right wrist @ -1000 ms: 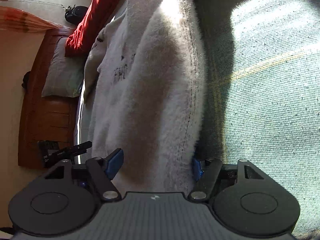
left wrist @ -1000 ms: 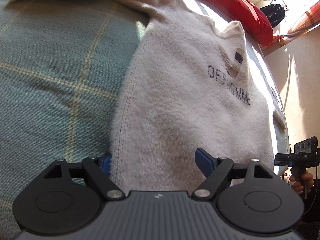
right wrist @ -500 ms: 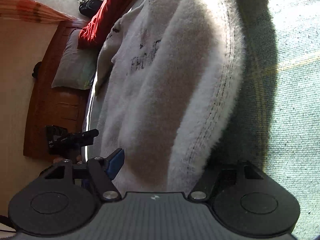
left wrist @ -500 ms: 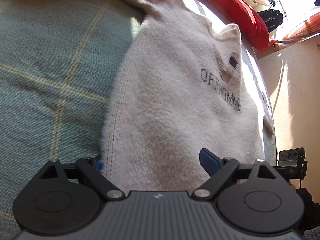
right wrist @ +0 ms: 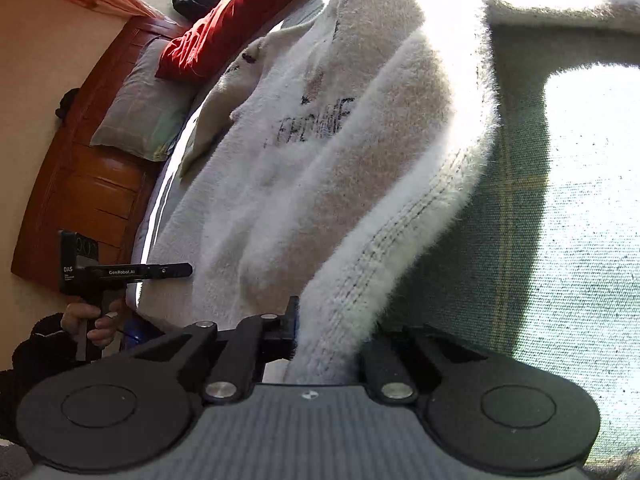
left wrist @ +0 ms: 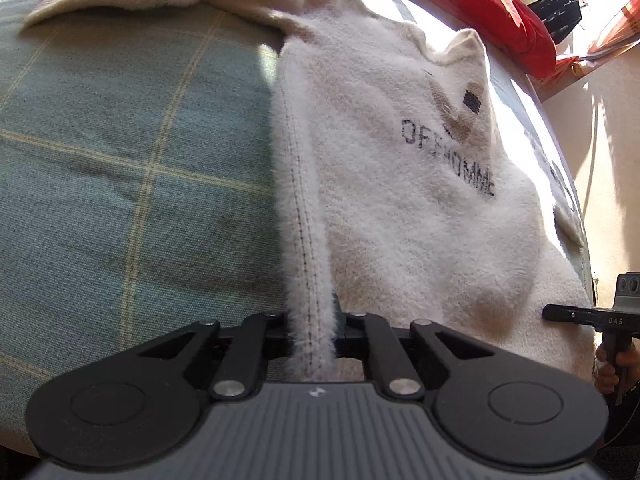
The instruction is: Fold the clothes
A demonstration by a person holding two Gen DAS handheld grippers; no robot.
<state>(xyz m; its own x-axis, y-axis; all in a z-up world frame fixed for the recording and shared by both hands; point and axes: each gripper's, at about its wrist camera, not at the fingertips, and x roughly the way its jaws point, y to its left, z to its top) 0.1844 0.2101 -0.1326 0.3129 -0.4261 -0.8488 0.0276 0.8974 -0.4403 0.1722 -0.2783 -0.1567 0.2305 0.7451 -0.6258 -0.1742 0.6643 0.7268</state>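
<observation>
Both fingers newly clamped on sweater

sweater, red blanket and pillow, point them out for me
sweater (left wrist: 400,208), left wrist view, on the fuzzy front below the lettering
red blanket (left wrist: 472,4), left wrist view, on its middle along the bed's far side
pillow (right wrist: 140,116), right wrist view, on its pale cover by the wooden headboard

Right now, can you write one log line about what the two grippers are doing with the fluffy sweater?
left gripper: shut on sweater hem | right gripper: shut on sweater hem | jaws just closed | sweater on bed cover | step: hem pinched
</observation>
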